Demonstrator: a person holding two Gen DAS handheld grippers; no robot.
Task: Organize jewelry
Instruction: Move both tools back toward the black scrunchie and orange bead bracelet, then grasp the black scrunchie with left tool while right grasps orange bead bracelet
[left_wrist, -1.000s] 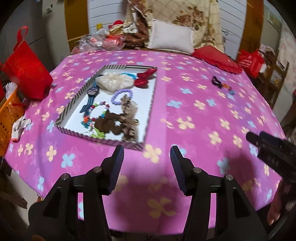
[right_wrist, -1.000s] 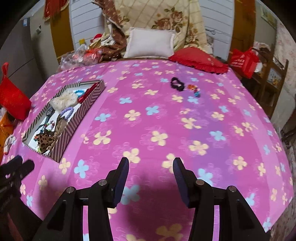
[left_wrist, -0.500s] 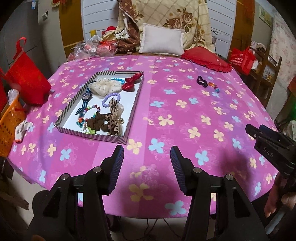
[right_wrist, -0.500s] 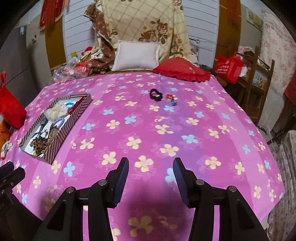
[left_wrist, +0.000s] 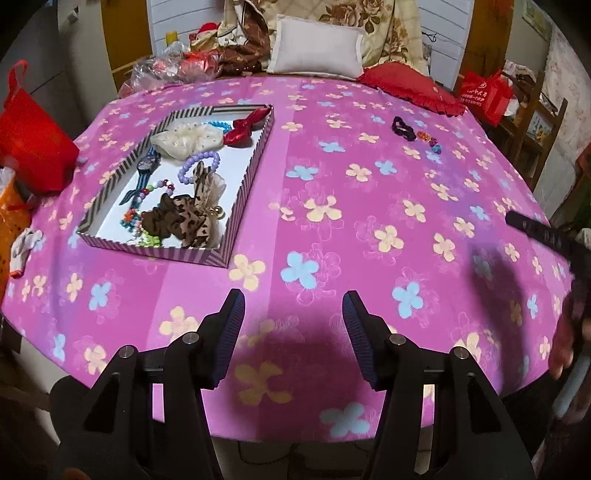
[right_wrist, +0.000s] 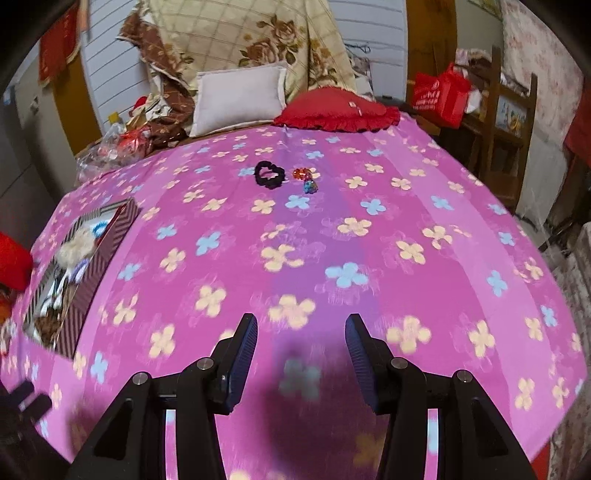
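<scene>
A striped tray (left_wrist: 243, 184) on the pink flowered cloth holds a cream scrunchie (left_wrist: 184, 138), a red bow (left_wrist: 245, 127), a purple bead bracelet (left_wrist: 199, 166), a watch (left_wrist: 146, 166) and leopard-print scrunchies (left_wrist: 181, 221). Far across the cloth lie a black scrunchie (right_wrist: 269, 175) and small coloured clips (right_wrist: 306, 179), also visible as the scrunchie (left_wrist: 402, 127) in the left wrist view. My left gripper (left_wrist: 292, 295) hangs open and empty over the near table edge, below and right of the tray. My right gripper (right_wrist: 301, 321) is open and empty, well short of the black scrunchie.
A red bag (left_wrist: 33, 147) stands left of the table. A white cushion (left_wrist: 314, 48) and a red cushion (left_wrist: 410, 88) lie at the far edge. On the right are a wooden rack (right_wrist: 509, 140) and another red bag (right_wrist: 439, 92).
The left view drew back from the tray, which now sits farther up and left. The right view swung rightward, sending the tray to the left edge and centring the black scrunchie. Both grippers stayed open.
</scene>
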